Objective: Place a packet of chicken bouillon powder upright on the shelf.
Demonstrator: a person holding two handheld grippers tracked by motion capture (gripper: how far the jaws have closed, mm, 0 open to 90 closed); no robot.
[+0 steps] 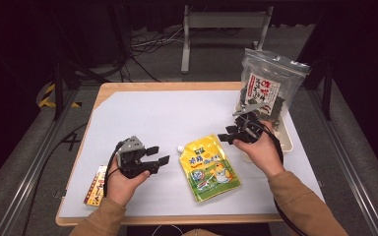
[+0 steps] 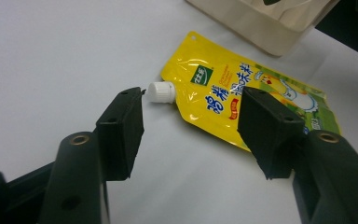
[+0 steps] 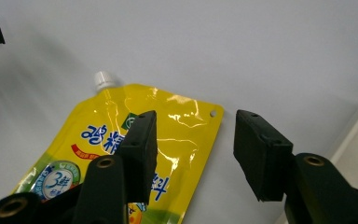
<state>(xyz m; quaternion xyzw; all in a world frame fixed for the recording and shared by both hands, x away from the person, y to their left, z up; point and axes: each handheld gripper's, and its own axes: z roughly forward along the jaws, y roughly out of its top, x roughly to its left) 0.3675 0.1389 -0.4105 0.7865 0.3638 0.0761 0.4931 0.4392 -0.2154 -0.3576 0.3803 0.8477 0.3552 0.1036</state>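
A yellow spouted pouch with a white cap lies flat near the front middle of the white table mat. My left gripper is held low to the pouch's left, jaws open and empty, pointing at the cap. In the left gripper view the cap and pouch lie just beyond the open left gripper. My right gripper hovers by the pouch's upper right corner, open and empty. The right gripper view shows the pouch under the right gripper, whose left jaw is over it.
A white tray at the right edge holds an upright clear bag of dark seaweed. The tray's wall is just past the pouch. A small red-and-yellow packet lies at the front left by my left wrist.
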